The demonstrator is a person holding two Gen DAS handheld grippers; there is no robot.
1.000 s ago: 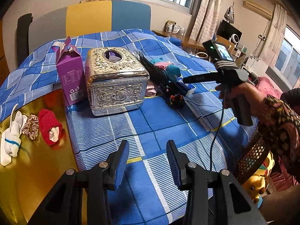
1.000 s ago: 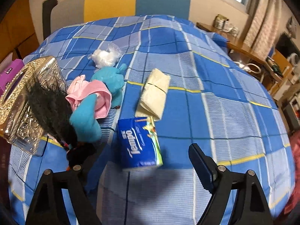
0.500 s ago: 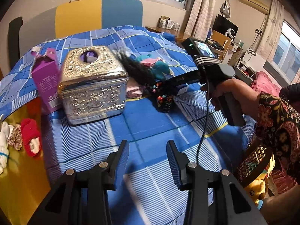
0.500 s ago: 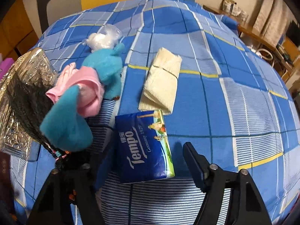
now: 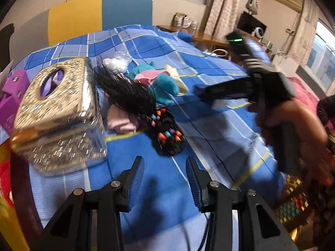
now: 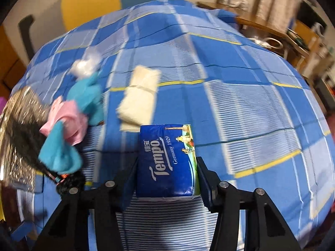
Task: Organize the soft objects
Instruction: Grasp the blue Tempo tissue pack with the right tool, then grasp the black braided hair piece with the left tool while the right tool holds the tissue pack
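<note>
Right tongs [image 6: 166, 179] have just been closing onto the tissue pack [image 6: 167, 159] between them, left tongs [image 5: 165, 179] gape empty, socks [image 5: 155, 83] and towel [image 6: 139, 96] ahead remain unsorted.

A blue checked bedspread [image 5: 146, 48] covers the bed. Near its left edge stands a gold embossed box [image 5: 56, 113] with an oval hole in its top, and a purple carton [image 5: 10, 96] sits just beside it, further left. Behind the far edge rises a headboard [image 5: 100, 14] in yellow and blue panels. Beyond the far right corner stand a wooden desk [image 5: 207, 39] and curtains [image 5: 222, 6] at a window. A wicker basket [image 5: 293, 205] sits off the right edge.
</note>
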